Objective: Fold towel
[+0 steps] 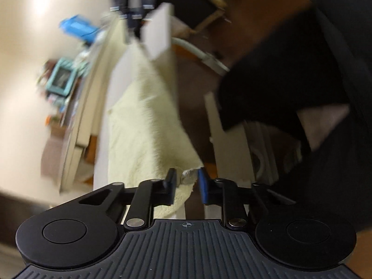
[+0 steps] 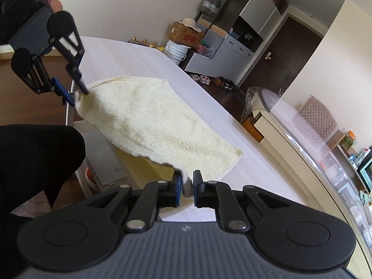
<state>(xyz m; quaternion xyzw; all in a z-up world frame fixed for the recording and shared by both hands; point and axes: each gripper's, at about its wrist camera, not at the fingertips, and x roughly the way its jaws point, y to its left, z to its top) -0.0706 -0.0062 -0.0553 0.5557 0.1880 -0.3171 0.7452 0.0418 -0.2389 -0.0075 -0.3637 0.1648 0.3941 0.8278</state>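
A cream terry towel lies partly on the white table, its near edge lifted off the surface. My right gripper is shut on one near corner of the towel. My left gripper pinches the other near corner, lifted at the table's left edge. The blurred left wrist view shows my left gripper closed on a bunched towel corner, with the towel stretching away along the table. The towel's far end rests flat on the table.
A person's dark-clothed legs sit by the table's near left side. Beyond the table stand a cardboard box, a white bucket and shoes. A cream counter with clutter runs along the right.
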